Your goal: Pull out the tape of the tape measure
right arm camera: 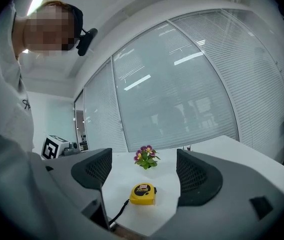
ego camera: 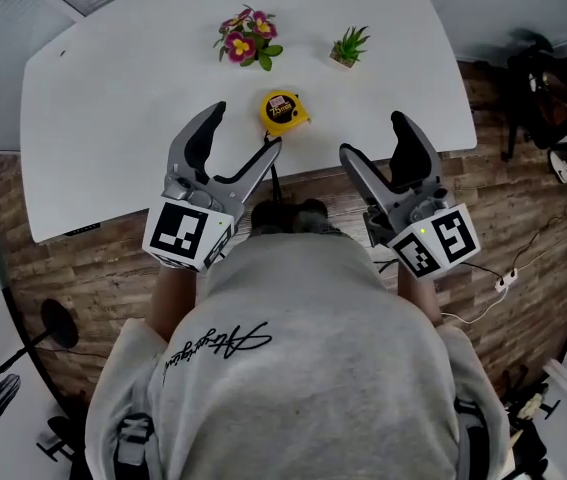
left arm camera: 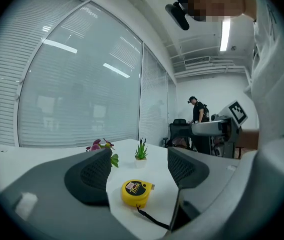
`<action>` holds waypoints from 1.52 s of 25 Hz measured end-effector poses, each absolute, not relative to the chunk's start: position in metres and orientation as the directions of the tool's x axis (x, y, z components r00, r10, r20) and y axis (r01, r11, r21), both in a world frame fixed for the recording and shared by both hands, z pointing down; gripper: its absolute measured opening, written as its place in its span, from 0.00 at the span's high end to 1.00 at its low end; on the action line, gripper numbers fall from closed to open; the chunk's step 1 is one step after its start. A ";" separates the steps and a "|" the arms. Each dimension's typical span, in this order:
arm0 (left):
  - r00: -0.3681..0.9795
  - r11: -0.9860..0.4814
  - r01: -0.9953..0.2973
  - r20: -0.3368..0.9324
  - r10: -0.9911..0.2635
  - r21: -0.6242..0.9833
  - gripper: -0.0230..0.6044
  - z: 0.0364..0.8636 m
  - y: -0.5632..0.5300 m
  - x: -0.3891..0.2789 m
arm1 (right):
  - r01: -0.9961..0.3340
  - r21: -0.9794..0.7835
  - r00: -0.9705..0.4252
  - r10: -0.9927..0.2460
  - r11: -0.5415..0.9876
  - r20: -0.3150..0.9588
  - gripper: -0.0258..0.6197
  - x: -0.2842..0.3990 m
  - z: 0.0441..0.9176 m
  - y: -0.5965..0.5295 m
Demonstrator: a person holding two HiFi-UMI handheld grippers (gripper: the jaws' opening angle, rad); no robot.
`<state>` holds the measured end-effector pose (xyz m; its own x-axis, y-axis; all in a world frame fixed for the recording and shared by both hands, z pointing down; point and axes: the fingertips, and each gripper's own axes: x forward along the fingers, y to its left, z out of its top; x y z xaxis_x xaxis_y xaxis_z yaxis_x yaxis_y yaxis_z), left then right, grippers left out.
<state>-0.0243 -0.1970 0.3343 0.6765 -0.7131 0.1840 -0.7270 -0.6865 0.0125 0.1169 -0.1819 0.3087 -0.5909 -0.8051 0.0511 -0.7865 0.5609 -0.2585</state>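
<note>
1. Broad white tabletop [ego camera: 113,118] with a curved outline. It is bare over most of its surface.
2. Left tongs [ego camera: 246,126], grey two-jaw tool with a marker cube. The jaws stand wide apart with nothing between the pads. They are held above the near edge, just short of item 5.
3. Right tongs [ego camera: 374,135], the same make. The jaws are likewise wide apart and empty, and they sit off the near edge, to the right of item 5.
4. Small pot of pink and yellow flowers [ego camera: 248,38], at the far edge, left of centre.
5. Round yellow plastic tape measure [ego camera: 283,111]. It lies flat, label up, close to the middle of the near edge, and neither tool touches it.
6. Small spiky green plant [ego camera: 349,46] in a pale pot, at the far edge, right of the flowers.
7. Thin black strap [ego camera: 273,173], running from the case over the near edge.

Status: nothing done yet. The tape looks fully wound in; holding the case, gripping the end hook and pulling all remain.

Room: open surface lies left and right of the case, so pulling along the near edge looks unobstructed. Both pots stand well behind.
</note>
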 end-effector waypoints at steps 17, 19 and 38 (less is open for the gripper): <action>0.642 -0.705 -0.708 0.379 -0.667 -0.042 0.38 0.422 -0.225 0.006 | -0.785 -0.284 -0.597 -0.795 0.551 0.107 0.36 0.141 0.327 -0.179; 0.634 -0.710 -0.700 0.392 -0.667 -0.078 0.38 0.428 -0.231 0.009 | -0.785 -0.284 -0.597 -0.795 0.550 0.110 0.36 0.142 0.327 -0.178; 0.604 -0.774 -0.613 0.537 -0.588 -0.159 0.36 0.483 -0.249 0.020 | -0.801 -0.288 -0.575 -0.807 0.525 0.130 0.36 0.147 0.331 -0.174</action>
<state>0.0201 -0.2488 0.4828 0.6044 -0.5882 0.5373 -0.6126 -0.7743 -0.1585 0.1465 -0.1739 0.3312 -0.5755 -0.8075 0.1298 -0.8012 0.5248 -0.2876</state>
